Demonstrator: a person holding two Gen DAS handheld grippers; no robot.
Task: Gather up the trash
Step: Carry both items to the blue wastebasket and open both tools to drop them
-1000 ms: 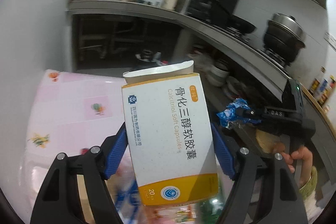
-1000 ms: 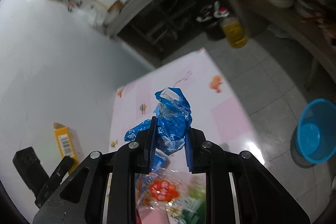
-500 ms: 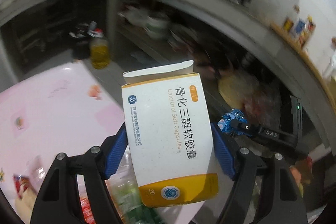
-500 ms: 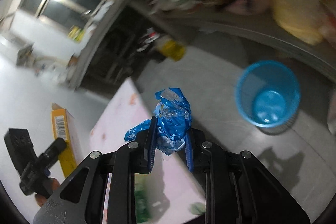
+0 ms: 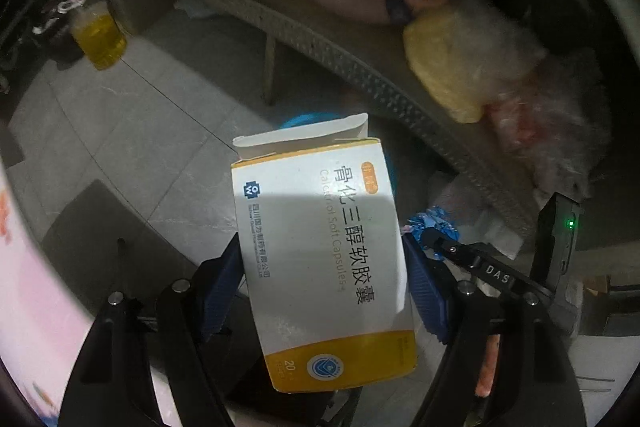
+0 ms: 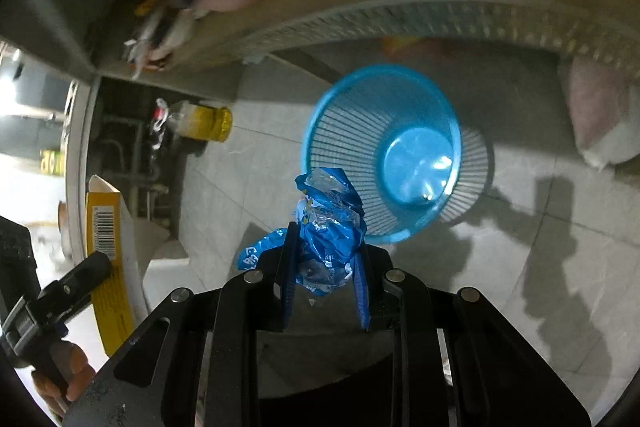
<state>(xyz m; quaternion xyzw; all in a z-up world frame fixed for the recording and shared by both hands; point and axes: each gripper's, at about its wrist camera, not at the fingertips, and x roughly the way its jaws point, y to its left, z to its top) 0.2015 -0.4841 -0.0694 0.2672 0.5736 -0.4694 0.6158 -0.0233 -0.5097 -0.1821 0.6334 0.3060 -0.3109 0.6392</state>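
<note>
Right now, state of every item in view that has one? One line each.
medicine box: top flap open, clamped in left gripper
blue wrapper: crumpled, pinched in right gripper
blue mesh bin: upright on the floor, looks empty
oil bottle: capped, holding yellow liquid

Medicine box (image 5: 320, 251) between hand-held gripper (image 5: 324, 279) pads

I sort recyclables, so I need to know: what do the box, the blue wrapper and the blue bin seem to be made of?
Box: thin printed cardboard, smooth matte white and yellow, with a folded open flap. Blue wrapper: crinkled plastic film, glossy, partly clear; any foil lining cannot be told. Blue bin: moulded plastic, seemingly, with slotted ribbed walls and a shiny solid bottom.
</note>
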